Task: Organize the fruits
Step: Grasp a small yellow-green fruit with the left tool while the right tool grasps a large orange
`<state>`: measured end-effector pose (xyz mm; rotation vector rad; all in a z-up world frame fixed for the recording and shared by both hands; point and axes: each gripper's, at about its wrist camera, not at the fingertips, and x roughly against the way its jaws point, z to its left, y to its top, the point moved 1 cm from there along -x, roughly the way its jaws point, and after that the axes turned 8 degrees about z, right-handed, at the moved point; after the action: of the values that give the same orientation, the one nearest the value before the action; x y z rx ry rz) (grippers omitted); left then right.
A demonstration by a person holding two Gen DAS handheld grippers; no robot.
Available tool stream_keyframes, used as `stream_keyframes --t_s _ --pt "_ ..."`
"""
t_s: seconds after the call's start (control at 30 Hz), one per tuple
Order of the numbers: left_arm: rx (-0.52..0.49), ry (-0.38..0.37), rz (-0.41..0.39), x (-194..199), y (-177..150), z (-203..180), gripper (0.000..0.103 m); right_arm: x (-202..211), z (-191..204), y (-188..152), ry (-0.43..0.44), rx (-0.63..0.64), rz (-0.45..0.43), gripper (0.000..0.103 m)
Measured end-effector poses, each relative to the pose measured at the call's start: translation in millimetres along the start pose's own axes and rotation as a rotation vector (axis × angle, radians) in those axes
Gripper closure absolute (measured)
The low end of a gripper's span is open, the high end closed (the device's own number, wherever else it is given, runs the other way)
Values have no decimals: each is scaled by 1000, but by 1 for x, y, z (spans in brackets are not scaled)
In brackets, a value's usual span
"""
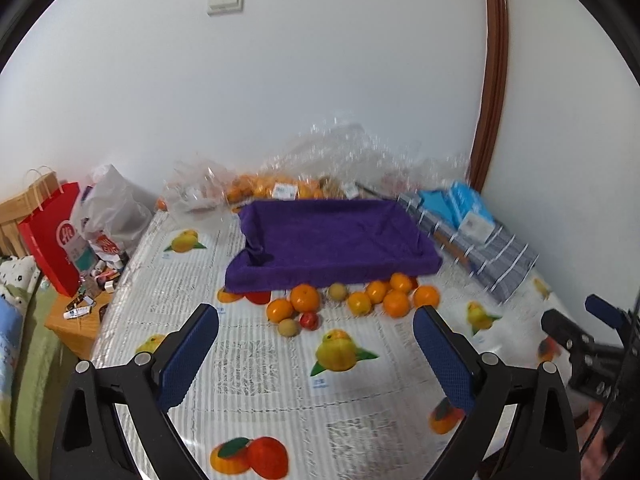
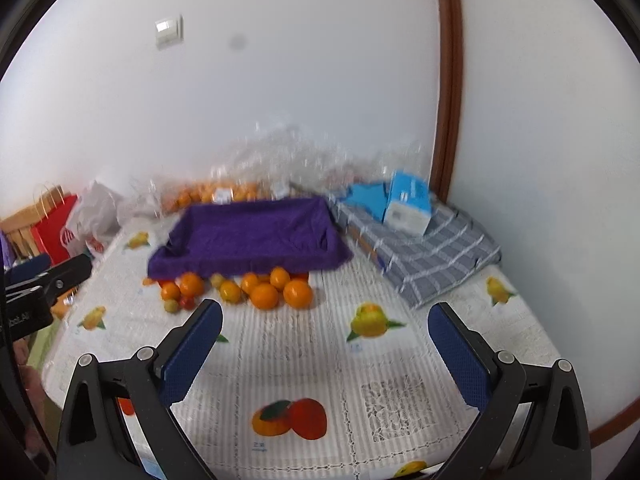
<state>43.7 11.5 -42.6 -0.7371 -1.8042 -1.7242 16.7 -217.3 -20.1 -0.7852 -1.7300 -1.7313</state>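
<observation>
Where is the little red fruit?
In the left wrist view, the little red fruit sits on the table's left-centre, beside a pale fruit, below the oranges.

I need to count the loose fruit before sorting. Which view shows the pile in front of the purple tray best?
The left wrist view: the fruit pile is sharper and spread apart, so small fruits stand out. In the right wrist view the pile is blurrier and more bunched against the purple tray.
</observation>
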Motion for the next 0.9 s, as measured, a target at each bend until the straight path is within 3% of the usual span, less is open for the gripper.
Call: stream_keyframes --t_s 0.13,0.3,0.4,0.5,0.77,0.9 --pt "8 9 66 -44 -10 17 5 -51 -6 -9 -4 -23 58 8" --pt "73 -9 200 -107 -28 44 7 -115 -4 -17 18 -35 153 29" --pt "77 5 239 -135 -37 54 14 -142 4 -13 40 -20 152 29" --pt "86 1 253 -154 -44 62 25 -162 9 -4 62 -12 139 29" --pt "60 -55 232 -170 -43 64 26 -206 15 19 145 -23 173 31" --pt "46 -57 237 -173 -41 65 32 -222 15 18 190 -35 209 41"
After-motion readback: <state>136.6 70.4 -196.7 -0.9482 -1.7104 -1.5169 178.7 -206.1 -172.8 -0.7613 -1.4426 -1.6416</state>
